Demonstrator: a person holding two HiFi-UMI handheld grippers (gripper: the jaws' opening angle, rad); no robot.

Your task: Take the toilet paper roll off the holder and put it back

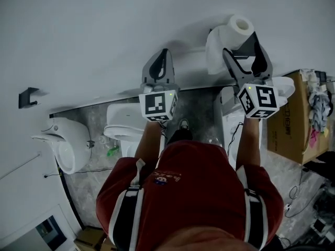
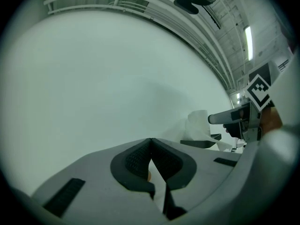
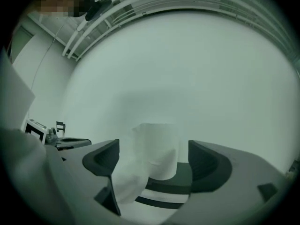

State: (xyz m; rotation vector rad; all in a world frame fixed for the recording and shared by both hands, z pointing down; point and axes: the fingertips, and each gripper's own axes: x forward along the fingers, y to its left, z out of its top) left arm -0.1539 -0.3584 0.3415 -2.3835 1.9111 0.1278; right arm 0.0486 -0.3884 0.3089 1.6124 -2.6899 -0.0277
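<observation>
The white toilet paper roll (image 1: 239, 26) stands upright against the pale wall, with a loose tail of paper (image 1: 215, 51) hanging to its left. In the right gripper view the roll (image 3: 159, 146) rests on the dark holder (image 3: 164, 189), its tail (image 3: 127, 179) drooping past the left jaw. My right gripper (image 1: 242, 48) (image 3: 153, 149) is open, one jaw on each side of the roll, with gaps between the pads and the paper. My left gripper (image 1: 164, 56) (image 2: 151, 143) is shut on nothing and points at bare wall to the left of the roll.
Below on the grey floor are a white toilet (image 1: 121, 125), a second white fixture (image 1: 67, 144) at the left and a white tank (image 1: 230, 120) under the roll. A cardboard box (image 1: 289, 123) stands at the right. A black bracket (image 1: 27, 97) sticks out of the wall at far left.
</observation>
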